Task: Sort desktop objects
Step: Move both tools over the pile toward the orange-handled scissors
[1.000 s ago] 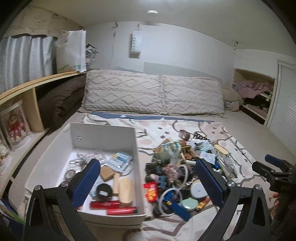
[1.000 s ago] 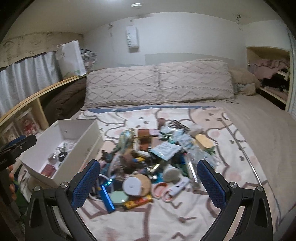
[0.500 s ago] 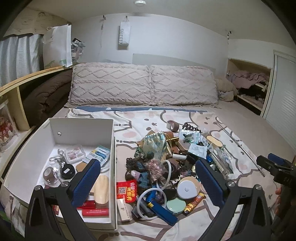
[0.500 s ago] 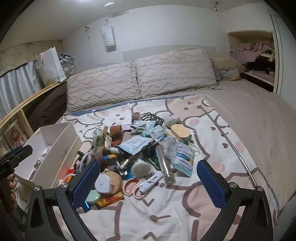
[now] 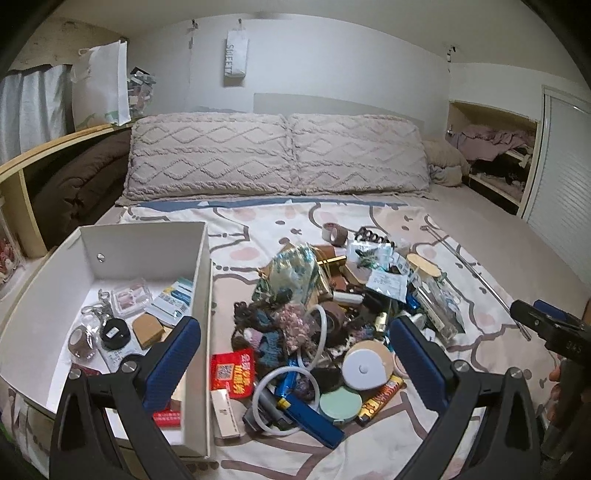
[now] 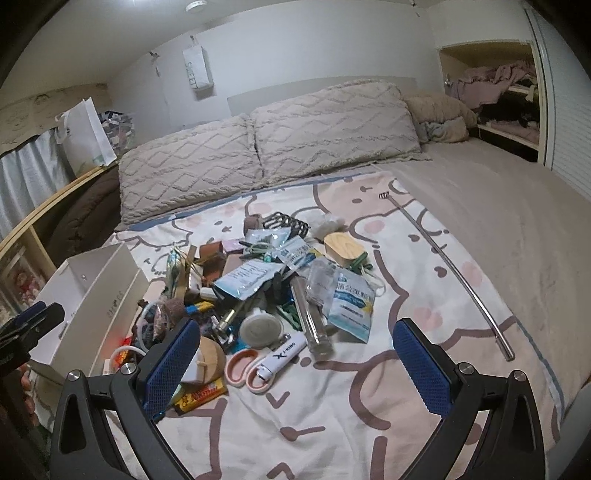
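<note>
White storage box (image 5: pixel 110 254) at bed's left edge beside clutter pile (image 5: pixel 332 314); left hand-held gripper (image 5: pixel 295 360) and right hand-held gripper (image 6: pixel 297 360) both gape, empty.

Two textured pillows (image 5: pixel 277 155), hanging white bag (image 5: pixel 235 53), brown quilt (image 5: pixel 74 184) alongside.

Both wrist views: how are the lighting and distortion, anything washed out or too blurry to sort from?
Left wrist view: dim, cool indoor light; the pile is sharp, and fisheye bends the white box and darkens the corners. Right wrist view: ceiling light glares at the top edge, the metal rod curves from distortion, and the white lighter label is readable.
</note>
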A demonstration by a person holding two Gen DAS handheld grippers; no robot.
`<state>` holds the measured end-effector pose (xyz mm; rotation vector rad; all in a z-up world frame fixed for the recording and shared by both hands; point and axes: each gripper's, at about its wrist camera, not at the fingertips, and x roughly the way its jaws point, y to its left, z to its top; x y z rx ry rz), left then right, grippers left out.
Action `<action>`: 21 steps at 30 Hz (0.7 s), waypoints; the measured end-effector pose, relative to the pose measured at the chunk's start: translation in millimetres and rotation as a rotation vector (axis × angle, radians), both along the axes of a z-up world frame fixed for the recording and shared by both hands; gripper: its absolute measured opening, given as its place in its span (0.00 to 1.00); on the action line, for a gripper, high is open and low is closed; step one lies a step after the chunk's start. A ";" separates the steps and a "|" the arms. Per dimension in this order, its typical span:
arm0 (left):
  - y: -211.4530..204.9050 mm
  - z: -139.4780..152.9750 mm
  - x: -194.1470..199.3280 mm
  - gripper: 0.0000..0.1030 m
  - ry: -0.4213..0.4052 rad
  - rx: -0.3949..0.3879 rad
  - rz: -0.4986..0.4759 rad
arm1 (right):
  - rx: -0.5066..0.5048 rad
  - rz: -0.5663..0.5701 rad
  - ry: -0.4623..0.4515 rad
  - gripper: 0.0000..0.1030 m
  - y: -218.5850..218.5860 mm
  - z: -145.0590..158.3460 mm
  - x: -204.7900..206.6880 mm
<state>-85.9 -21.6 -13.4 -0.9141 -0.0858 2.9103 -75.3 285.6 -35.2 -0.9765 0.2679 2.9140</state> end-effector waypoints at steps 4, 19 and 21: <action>9.1 -12.1 -2.5 1.00 -0.035 -0.012 -0.024 | 0.026 -0.009 -0.055 1.00 1.0 -15.3 -5.9; 21.8 -52.1 -12.8 1.00 -0.135 -0.032 -0.057 | 0.114 0.000 -0.357 1.00 -19.1 -95.6 -58.5; 19.5 -54.1 -13.2 1.00 -0.140 -0.032 -0.052 | 0.133 0.004 -0.382 1.00 -23.2 -103.5 -65.2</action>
